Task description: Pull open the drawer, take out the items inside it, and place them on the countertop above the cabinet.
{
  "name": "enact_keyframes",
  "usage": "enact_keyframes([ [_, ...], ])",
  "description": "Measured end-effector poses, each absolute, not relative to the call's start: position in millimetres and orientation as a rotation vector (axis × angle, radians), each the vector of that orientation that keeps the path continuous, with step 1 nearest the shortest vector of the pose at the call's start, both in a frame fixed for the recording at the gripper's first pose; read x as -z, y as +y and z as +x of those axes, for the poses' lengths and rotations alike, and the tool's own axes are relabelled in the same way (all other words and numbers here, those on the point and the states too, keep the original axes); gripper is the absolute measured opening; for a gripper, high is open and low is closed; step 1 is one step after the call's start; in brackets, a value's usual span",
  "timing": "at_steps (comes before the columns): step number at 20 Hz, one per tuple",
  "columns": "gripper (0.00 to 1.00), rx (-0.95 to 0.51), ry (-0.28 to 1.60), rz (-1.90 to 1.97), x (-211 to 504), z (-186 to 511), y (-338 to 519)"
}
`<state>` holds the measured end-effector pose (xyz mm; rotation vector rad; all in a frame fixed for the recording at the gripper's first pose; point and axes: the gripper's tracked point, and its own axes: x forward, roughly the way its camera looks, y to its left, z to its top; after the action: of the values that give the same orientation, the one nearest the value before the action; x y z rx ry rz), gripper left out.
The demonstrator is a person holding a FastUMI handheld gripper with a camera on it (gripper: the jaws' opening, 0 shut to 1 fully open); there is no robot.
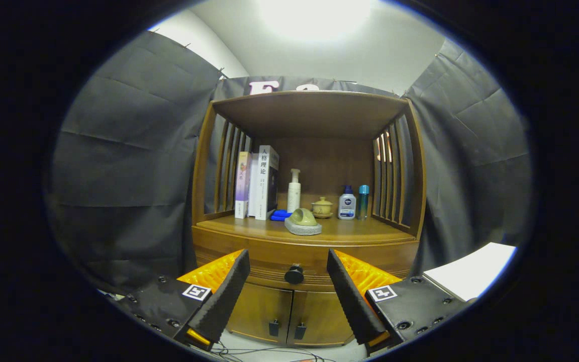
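Observation:
A wooden cabinet (309, 246) stands straight ahead with a shelf hutch on top. Its drawer front (269, 259) is closed, and a round dark knob (294, 274) sits at its middle. My gripper (288, 264) is open, fingers spread wide, with the knob ahead between the fingertips and still some way off. Nothing is held. The countertop (350, 232) above the drawer carries books (259, 183), a white pump bottle (294, 191), a blue item (280, 214), a green object on a grey stone base (302, 222), a lidded teacup (322, 207) and two small bottles (353, 202). The drawer's contents are hidden.
Two lower cabinet doors (289, 311) with dark handles sit under the drawer. Cables (264, 352) lie on the floor in front. A white flat surface (473, 271) juts in at the right. Dark cloth walls flank the cabinet.

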<state>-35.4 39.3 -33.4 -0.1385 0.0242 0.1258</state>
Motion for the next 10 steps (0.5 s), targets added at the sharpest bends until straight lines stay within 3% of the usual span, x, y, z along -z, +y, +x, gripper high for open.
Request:
enact_keyframes([
  [10,0.98,-0.191,0.001,-0.116,23,-51,52],
])
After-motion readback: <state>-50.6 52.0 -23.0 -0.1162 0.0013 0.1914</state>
